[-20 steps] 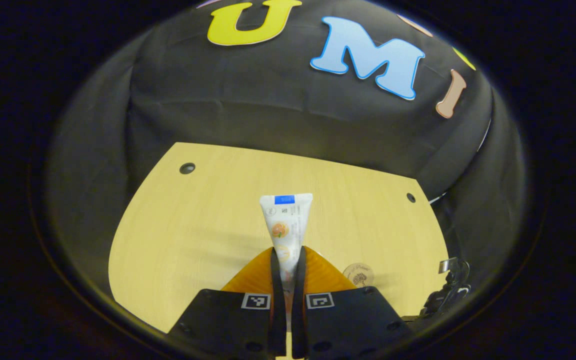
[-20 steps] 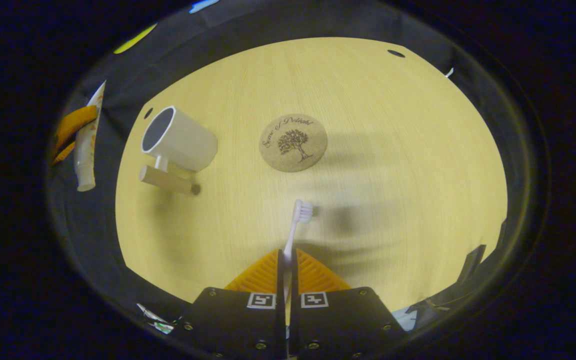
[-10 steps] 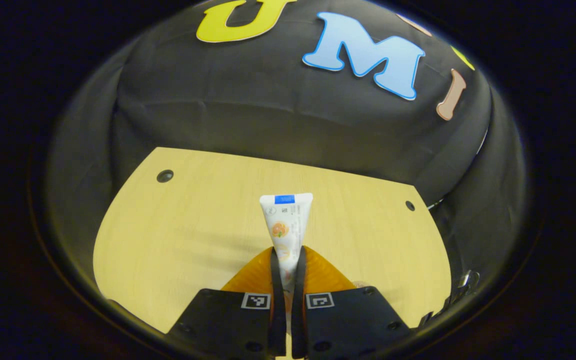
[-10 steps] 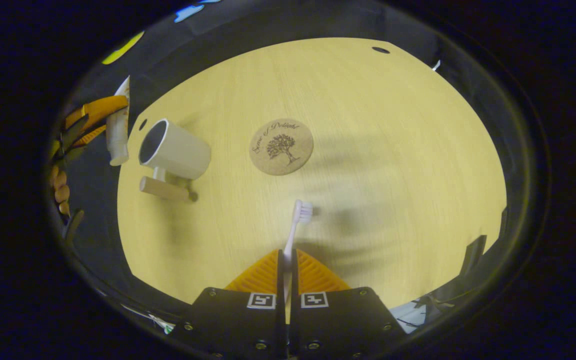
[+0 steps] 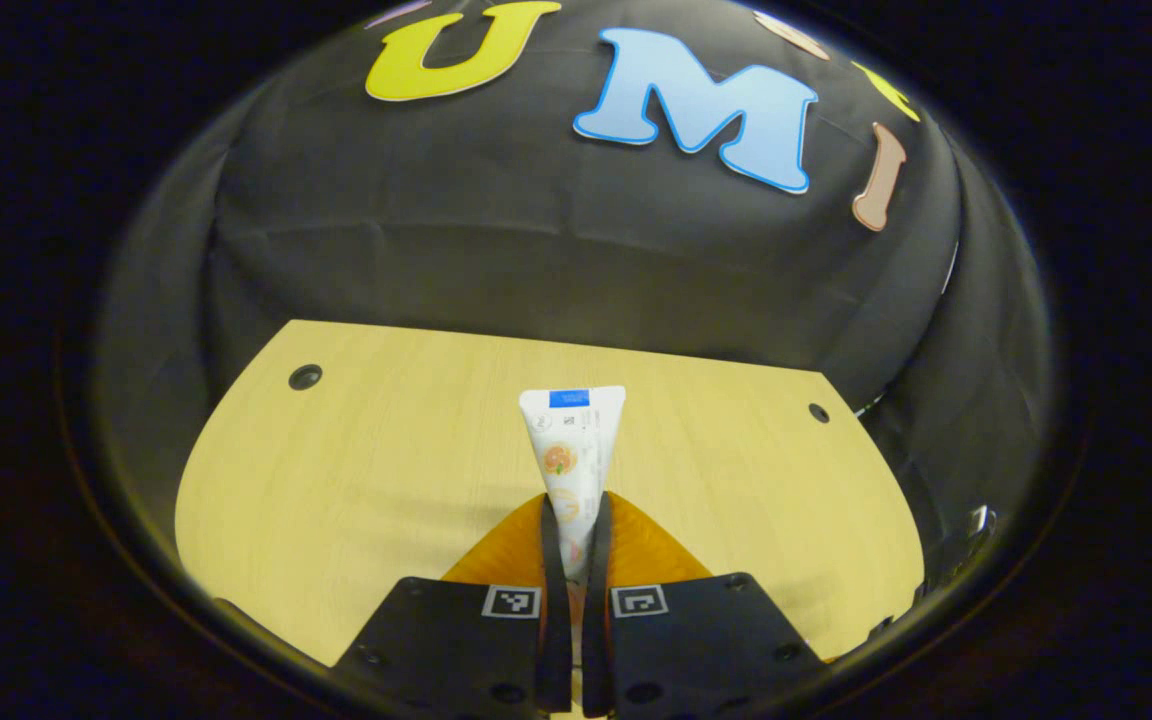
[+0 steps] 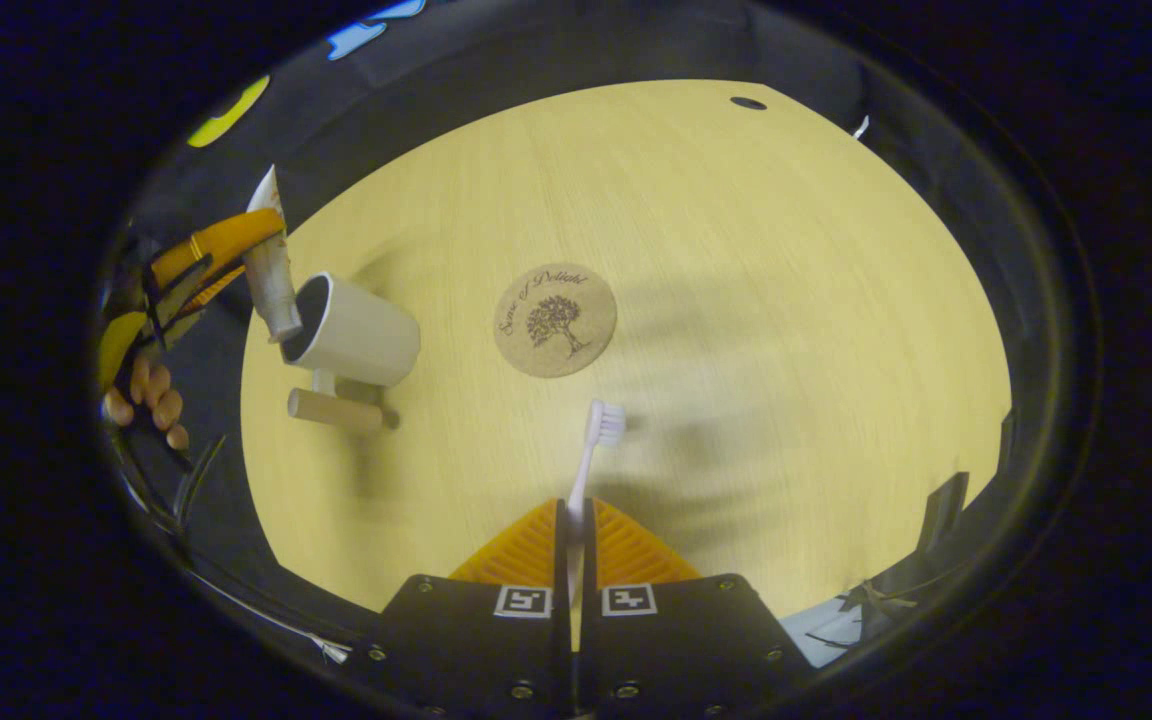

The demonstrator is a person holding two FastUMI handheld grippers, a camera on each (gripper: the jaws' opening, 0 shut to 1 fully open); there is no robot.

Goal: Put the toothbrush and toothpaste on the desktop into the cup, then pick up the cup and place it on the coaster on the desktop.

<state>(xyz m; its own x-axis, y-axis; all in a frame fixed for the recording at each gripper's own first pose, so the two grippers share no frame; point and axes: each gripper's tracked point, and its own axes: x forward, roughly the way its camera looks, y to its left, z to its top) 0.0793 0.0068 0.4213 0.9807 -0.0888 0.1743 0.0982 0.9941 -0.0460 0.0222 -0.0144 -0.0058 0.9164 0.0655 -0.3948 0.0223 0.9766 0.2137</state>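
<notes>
left gripper view: the left gripper [image 5: 572,525] is clenched on the toothpaste [image 5: 572,445], both fingers pressing the lower part of the tube. the flat crimped end projects forward, above the desktop [image 5: 376,450]. judgement: the tube is light and soft; it deforms under pressure, so grip force should stay moderate. the hold near the stiffer cap end appears sound.

right gripper view: the right gripper [image 6: 572,520] is clenched on the toothbrush [image 6: 591,450], holding the handle with the bristle head pointing forward above the desktop. judgement: the brush is light, stiff and thin, with a smooth handle that may pivot between the fingers; a mid-handle hold limits this. the cup [image 6: 351,335] stands on the desktop at left, its handle [image 6: 336,410] toward the camera. the left gripper also appears at far left, held by a hand [image 6: 146,395], with the cap end of the toothpaste at the cup's mouth. whether the cap is inside the rim cannot be determined. the coaster [image 6: 555,320] lies near the cup, unoccupied. judgement: the cup is rigid and likely heavier; take hold at its handle or wall.
</notes>
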